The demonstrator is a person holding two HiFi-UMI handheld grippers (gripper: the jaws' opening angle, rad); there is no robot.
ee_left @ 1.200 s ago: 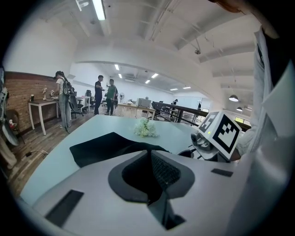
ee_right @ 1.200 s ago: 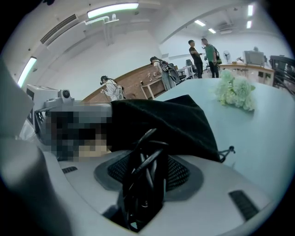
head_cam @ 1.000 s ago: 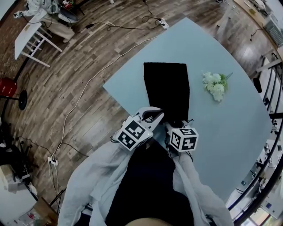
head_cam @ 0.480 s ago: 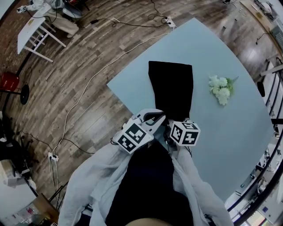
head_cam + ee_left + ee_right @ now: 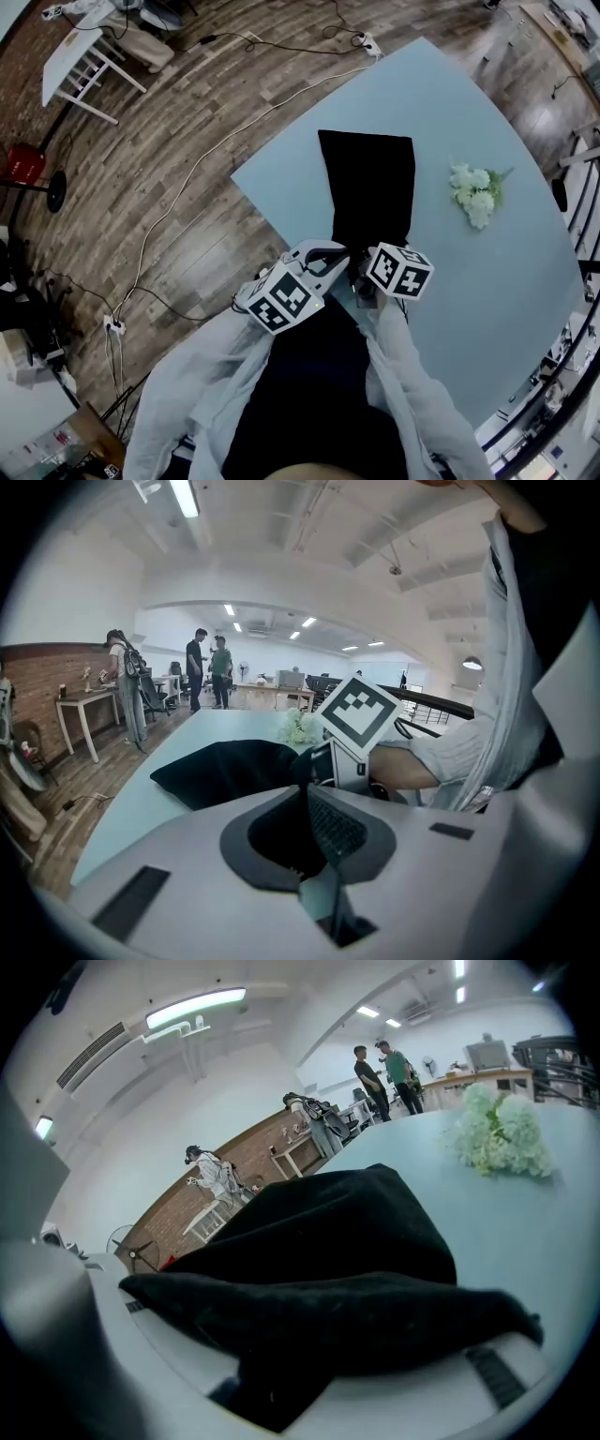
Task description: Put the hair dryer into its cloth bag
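A black cloth bag (image 5: 367, 187) lies flat on the light blue table (image 5: 469, 281), with its near end at my grippers. No hair dryer shows in any view. My left gripper (image 5: 330, 255) is at the bag's near left corner. In the left gripper view its jaws (image 5: 305, 794) stand almost together, with a thin black edge of the bag (image 5: 225, 771) pinched between them. My right gripper (image 5: 367, 270) sits just to the right of it. A thick fold of the bag (image 5: 328, 1232) fills the gap of my right gripper (image 5: 281, 1354) and lies across its white jaw.
A small bunch of white flowers (image 5: 476, 194) lies on the table to the right of the bag. The table's left edge (image 5: 272, 225) runs close beside my left gripper. Cables (image 5: 187, 178) trail over the wooden floor. People (image 5: 208, 667) stand far off in the room.
My right gripper has shifted a little farther along the table toward the bag and has rolled slightly. The left gripper has hardly moved. Both grips look the same.
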